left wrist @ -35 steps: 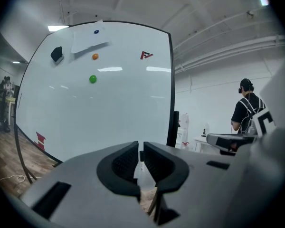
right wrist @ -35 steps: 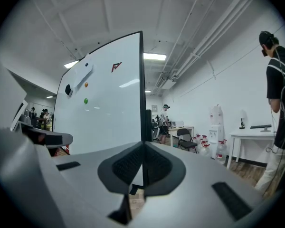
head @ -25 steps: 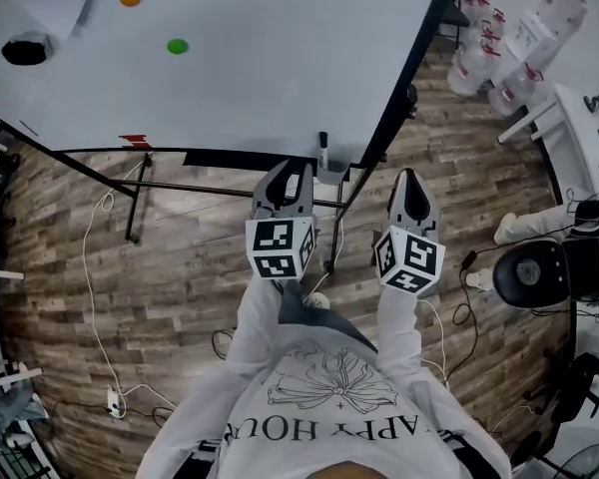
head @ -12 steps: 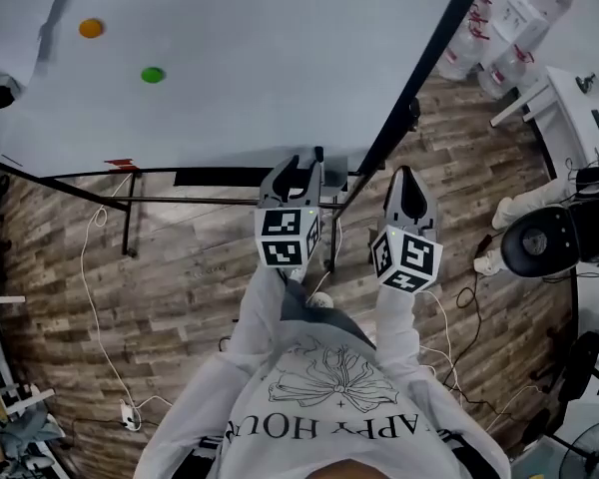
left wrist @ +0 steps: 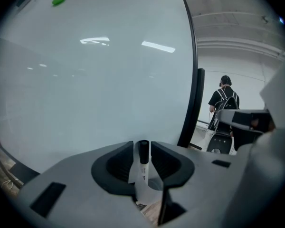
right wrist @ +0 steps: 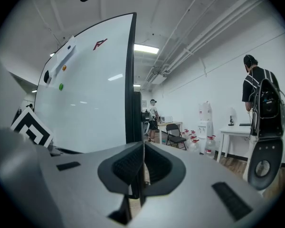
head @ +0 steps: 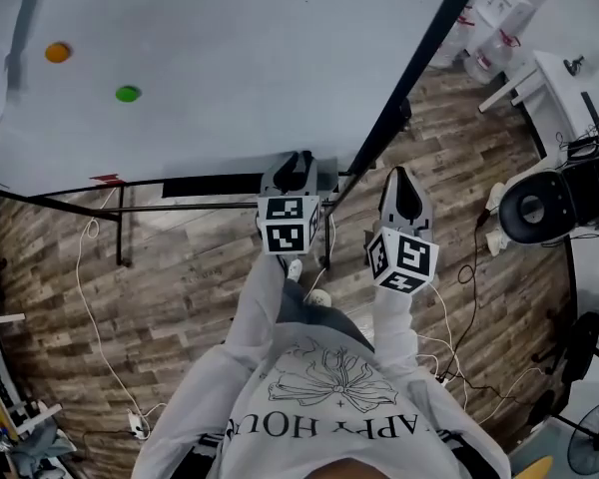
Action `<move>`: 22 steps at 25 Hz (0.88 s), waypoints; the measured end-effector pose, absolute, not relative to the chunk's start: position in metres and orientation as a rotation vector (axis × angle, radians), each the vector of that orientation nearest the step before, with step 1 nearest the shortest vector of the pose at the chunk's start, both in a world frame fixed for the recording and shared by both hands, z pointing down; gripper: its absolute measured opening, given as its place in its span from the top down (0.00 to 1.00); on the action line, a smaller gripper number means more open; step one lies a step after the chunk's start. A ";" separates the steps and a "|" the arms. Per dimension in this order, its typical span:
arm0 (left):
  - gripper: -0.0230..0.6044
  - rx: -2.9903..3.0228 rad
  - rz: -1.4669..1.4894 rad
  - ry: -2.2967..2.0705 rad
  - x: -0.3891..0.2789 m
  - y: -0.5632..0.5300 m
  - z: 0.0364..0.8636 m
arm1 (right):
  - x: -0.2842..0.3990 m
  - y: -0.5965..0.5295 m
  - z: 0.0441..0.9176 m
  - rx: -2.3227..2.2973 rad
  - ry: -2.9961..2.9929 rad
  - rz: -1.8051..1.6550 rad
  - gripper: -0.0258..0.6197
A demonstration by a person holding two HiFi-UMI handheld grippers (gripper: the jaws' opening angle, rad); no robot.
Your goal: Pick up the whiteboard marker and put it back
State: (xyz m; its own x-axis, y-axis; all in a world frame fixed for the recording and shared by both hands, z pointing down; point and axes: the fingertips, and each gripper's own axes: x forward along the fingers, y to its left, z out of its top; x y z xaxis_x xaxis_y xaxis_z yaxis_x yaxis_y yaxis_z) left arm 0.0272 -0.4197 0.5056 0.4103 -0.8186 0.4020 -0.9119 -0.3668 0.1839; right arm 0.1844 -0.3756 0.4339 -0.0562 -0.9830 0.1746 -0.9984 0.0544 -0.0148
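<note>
Left claw (left wrist: 142,146), jaws just opened, now straddles whiteboard marker (left wrist: 143,158).

the cup (left wrist: 146,194) hides the lower end of the marker (left wrist: 142,167).

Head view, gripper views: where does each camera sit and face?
Head view: on the head, steeply down at whiteboard; shows arms, left gripper, right gripper.
Left gripper view: on it, facing the whiteboard; jaws, just opened, flank the marker.
Right gripper view: on it, past the board's edge into the room; jaws shut.
Shared: whiteboard, green magnet.
</note>
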 end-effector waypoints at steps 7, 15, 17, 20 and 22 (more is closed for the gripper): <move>0.82 2.303 0.391 -1.464 0.033 -0.423 0.518 | 0.190 -0.370 0.436 2.082 -2.167 0.196 0.95; 0.86 2.328 0.378 -1.425 0.040 -0.419 0.517 | 0.195 -0.363 0.437 2.094 -2.150 0.209 0.95; 0.86 2.333 0.375 -1.419 0.039 -0.418 0.515 | 0.194 -0.362 0.437 2.094 -2.151 0.207 0.95; 0.86 2.334 0.342 -1.417 0.034 -0.416 0.509 | 0.191 -0.362 0.435 2.093 -2.156 0.205 0.95; 0.86 2.341 0.323 -1.415 0.032 -0.415 0.504 | 0.189 -0.363 0.434 2.093 -2.162 0.205 0.95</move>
